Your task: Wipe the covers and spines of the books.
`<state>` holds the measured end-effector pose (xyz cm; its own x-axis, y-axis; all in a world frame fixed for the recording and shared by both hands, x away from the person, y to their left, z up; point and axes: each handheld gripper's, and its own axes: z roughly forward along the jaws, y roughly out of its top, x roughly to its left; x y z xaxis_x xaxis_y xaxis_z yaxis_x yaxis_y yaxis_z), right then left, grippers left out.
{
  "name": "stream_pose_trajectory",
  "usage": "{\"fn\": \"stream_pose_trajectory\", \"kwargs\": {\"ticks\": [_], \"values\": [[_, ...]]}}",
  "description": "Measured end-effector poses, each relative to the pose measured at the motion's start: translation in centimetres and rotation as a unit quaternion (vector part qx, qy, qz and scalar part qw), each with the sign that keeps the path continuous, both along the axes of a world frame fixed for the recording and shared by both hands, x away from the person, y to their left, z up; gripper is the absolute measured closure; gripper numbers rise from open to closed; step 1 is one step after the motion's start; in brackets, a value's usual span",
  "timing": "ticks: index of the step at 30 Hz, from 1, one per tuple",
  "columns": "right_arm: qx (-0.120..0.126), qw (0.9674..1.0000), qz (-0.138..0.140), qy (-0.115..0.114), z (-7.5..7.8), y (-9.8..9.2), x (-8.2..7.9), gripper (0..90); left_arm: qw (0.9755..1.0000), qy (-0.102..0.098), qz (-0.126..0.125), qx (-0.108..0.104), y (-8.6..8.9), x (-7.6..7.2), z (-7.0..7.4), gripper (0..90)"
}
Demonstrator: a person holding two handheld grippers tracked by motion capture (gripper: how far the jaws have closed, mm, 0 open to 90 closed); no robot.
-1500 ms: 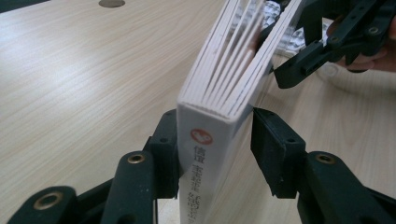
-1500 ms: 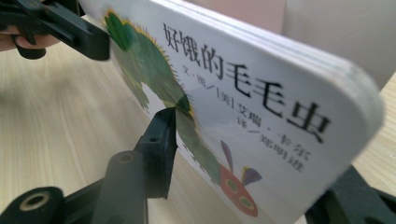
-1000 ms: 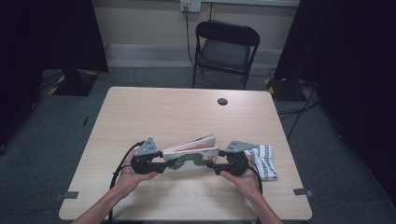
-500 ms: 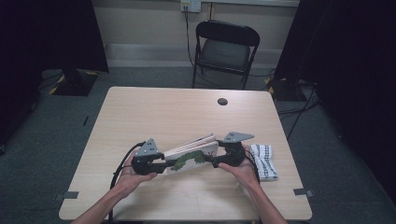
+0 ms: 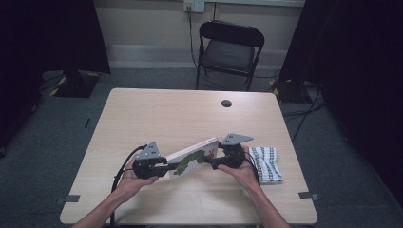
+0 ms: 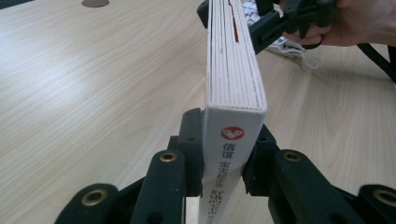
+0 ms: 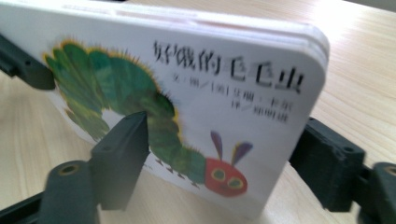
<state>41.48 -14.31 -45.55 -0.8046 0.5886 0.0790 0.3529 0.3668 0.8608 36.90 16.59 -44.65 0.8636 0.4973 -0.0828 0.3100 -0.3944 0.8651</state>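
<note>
Book [image 5: 192, 159] spine clamped in left gripper [image 6: 224, 154] jaws; right gripper [image 7: 219, 154] jaws open, straddling cover.

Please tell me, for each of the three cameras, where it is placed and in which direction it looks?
High view: above the person's side, looking forward and down on the table; both forearms, left gripper and right gripper show.
Left gripper view: on the left gripper, looking along the book, its jaws clamping the spine; the other hand shows beyond.
Right gripper view: on the right gripper, facing the caterpillar cover, one jaw in front, one behind.
All share the book; high and left views share the striped cloth.
</note>
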Motion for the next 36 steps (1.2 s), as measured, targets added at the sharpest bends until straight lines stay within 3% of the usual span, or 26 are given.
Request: {"fn": "stream_pose_trajectory", "kwargs": {"ticks": [10, 21, 32, 36], "values": [[-0.003, 0.9997, -0.009, -0.023, 0.4, 0.7, -1.2, 34.2, 0.9992, -0.016, 0.035, 0.007, 1.3, 0.3, 0.0, 65.2], [0.001, 1.0000, 0.000, -0.005, 0.2, 1.1, -2.2, 31.6, 0.9975, -0.027, 0.065, 0.004, 1.6, 0.6, -0.1, 55.4], [0.004, 0.9999, 0.006, 0.011, 0.4, 1.0, -2.4, 33.2, 0.9968, -0.016, 0.079, 0.003, 1.6, 0.9, -0.3, 43.7], [0.002, 0.9998, 0.012, 0.013, 0.4, 1.3, -2.6, 34.8, 0.9964, -0.017, 0.083, 0.001, 1.5, 1.0, -0.4, 45.0]]}}
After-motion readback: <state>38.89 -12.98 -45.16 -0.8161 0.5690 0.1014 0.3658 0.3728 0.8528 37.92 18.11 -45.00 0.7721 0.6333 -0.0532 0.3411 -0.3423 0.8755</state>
